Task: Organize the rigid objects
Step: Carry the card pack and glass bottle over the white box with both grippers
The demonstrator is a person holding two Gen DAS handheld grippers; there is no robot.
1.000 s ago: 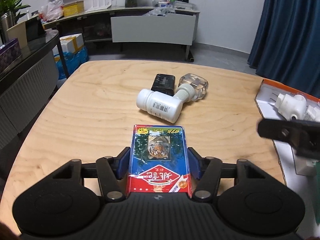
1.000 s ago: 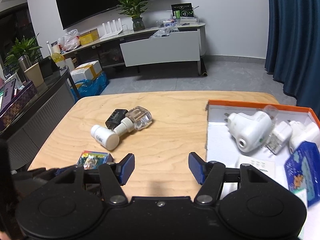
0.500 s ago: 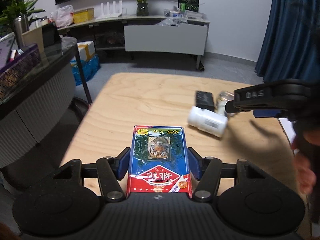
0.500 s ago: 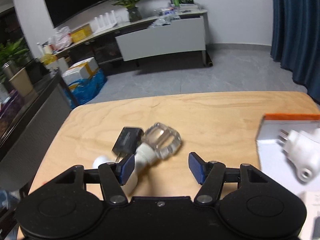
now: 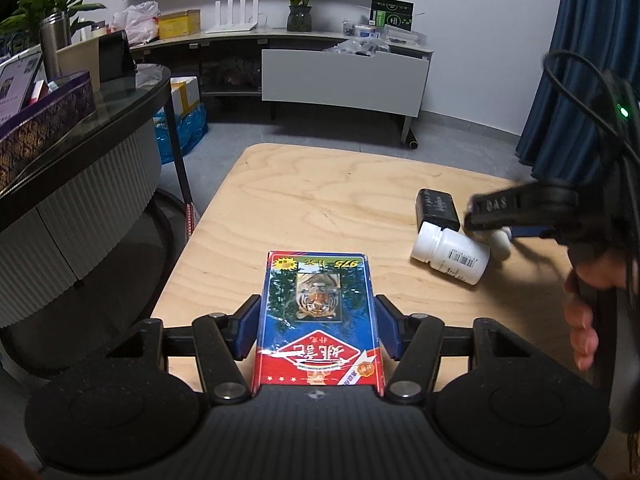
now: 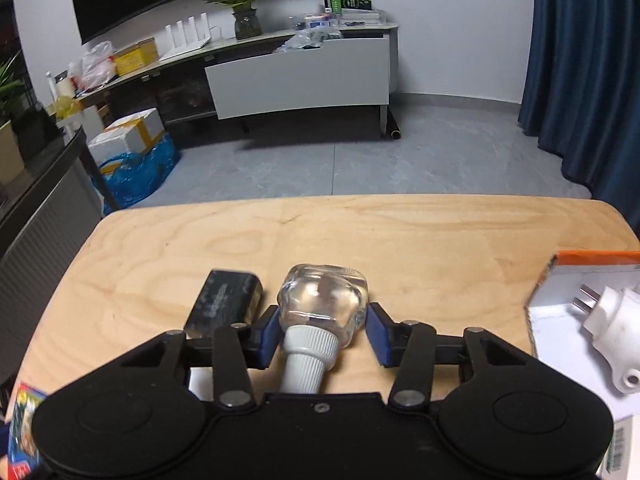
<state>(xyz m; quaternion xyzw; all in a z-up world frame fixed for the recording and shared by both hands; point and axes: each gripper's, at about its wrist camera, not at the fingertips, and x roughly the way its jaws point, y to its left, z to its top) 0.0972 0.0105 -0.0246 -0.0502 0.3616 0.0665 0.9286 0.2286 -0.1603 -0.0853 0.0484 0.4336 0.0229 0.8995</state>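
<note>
My right gripper [image 6: 322,334] has dropped in over the clear glass bottle [image 6: 323,304] since a second ago, when it hung over bare table with nothing between the pads; its jaws have just been closing, and the bottle now sits between them, left pad touching the glass, right pad just beside it, so I can't tell if the grip is firm. The bottle lies on the wooden table [image 6: 400,240] with its white ribbed cap [image 6: 306,360] toward me. My left gripper [image 5: 318,330] stays clenched on the blue card box [image 5: 318,312], as before, carried above the table's near edge. Count: one glass bottle, one black block [image 6: 226,300] just left of it, one white pill bottle [image 5: 450,254] lying on its side, one card box, one white plug adapter [image 6: 612,328] in the orange-rimmed tray [image 6: 596,258] at right.
</note>
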